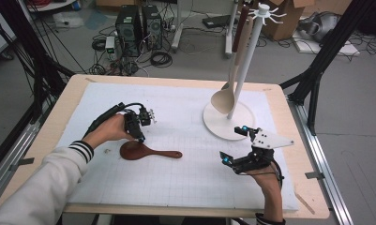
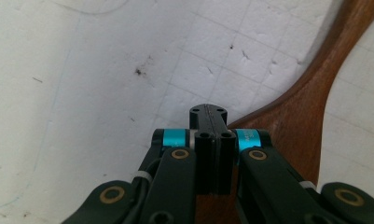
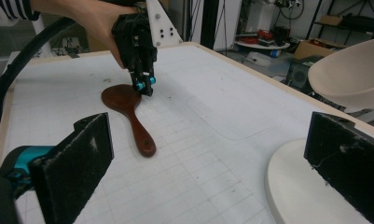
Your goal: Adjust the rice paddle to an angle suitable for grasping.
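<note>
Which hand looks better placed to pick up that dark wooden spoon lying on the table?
Left. The left claw is right at the brown spoon, jaws shut, tips at the edge of its bowl. The right claw is open, off to the side near the white stand's base.

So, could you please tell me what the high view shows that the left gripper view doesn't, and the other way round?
The high view alone takes in the utensil stand with a pale spoon hanging from it, the right gripper with its jaws open, and the floor clutter beyond the table. The left gripper view alone shows close up that the left gripper has its jaws closed together at the edge of the brown spoon. Both show that spoon lying on the white gridded mat.
</note>
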Motion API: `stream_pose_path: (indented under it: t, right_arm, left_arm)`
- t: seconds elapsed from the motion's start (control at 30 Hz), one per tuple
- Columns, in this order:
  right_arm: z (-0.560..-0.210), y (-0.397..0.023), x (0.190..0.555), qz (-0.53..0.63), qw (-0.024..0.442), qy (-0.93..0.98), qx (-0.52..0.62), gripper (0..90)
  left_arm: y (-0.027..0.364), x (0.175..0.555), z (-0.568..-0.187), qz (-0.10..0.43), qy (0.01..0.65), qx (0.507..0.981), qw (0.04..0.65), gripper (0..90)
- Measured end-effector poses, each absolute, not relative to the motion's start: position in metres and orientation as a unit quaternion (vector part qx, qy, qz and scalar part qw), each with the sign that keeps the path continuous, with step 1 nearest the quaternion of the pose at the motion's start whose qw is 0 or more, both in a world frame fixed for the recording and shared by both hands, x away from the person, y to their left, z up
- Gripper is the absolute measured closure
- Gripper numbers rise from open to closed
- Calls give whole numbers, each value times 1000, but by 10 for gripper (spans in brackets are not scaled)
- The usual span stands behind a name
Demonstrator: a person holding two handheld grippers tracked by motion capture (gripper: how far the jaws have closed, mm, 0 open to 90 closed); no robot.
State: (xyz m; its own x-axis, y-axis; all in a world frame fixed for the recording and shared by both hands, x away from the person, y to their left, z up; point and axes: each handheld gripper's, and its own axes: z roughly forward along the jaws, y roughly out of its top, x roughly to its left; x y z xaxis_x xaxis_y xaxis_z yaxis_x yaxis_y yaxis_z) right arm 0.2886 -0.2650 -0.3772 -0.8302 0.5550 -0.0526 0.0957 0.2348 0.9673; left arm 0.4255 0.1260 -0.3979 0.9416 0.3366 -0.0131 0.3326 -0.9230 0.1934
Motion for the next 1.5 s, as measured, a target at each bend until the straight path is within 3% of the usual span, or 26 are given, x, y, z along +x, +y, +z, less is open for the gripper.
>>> stream_pose_path:
  t: [0.8, 1.5]
  right_arm:
    - [-378, -263, 289, 577, 196, 763, 215, 3]
    - [-379, -263, 290, 577, 196, 763, 214, 3]
  left_arm:
    - [134, 415, -398, -4, 164, 981, 103, 895]
    - [147, 418, -378, 12, 162, 975, 150, 846]
